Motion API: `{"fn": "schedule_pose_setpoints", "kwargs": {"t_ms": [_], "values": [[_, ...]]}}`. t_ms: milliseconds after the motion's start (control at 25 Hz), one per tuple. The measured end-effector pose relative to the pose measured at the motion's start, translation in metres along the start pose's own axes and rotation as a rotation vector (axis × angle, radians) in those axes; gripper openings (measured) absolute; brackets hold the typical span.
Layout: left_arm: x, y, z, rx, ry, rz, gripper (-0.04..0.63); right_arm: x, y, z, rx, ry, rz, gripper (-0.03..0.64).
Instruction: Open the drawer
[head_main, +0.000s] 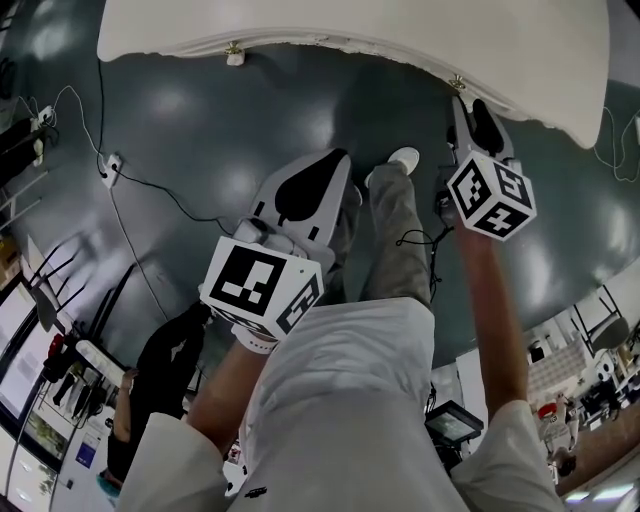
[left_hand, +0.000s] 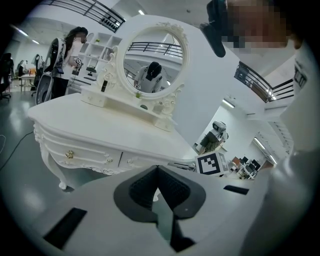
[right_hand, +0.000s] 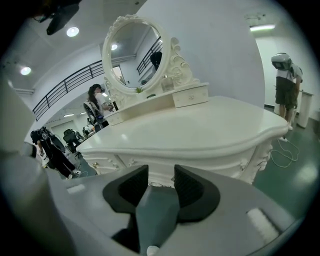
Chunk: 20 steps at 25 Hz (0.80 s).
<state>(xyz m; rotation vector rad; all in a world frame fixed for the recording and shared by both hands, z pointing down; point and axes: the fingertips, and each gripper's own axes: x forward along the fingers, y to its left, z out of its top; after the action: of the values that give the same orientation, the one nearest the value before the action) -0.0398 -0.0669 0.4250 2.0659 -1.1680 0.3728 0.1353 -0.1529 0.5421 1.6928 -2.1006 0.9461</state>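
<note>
A white dressing table (head_main: 400, 25) fills the top of the head view, with gold drawer knobs on its front at the left (head_main: 234, 50) and right (head_main: 457, 82). My right gripper (head_main: 470, 108) is held just below the right knob, apart from it; in the right gripper view it (right_hand: 161, 172) is open, with the table's front (right_hand: 150, 172) showing between the pads. My left gripper (head_main: 340, 160) hangs lower, away from the table. The left gripper view shows it (left_hand: 157, 168) shut on nothing, facing the drawer fronts and a gold knob (left_hand: 70, 154).
An oval mirror (right_hand: 132, 55) and a small top drawer (right_hand: 190, 96) stand on the table. A cable and a power strip (head_main: 110, 165) lie on the grey floor at the left. People stand beyond the table on both sides (left_hand: 67, 55) (right_hand: 286, 85). The holder's shoe (head_main: 403, 158) is under the table edge.
</note>
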Motion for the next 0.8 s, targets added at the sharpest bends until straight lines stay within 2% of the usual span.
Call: {"fn": "schedule_pose_setpoints", "kwargs": {"t_ms": [800], "values": [[0.009, 0.003, -0.007, -0.006, 0.020, 0.008, 0.009, 0.047, -0.031, -0.032, 0.049, 0.064, -0.066, 0.166]]}}
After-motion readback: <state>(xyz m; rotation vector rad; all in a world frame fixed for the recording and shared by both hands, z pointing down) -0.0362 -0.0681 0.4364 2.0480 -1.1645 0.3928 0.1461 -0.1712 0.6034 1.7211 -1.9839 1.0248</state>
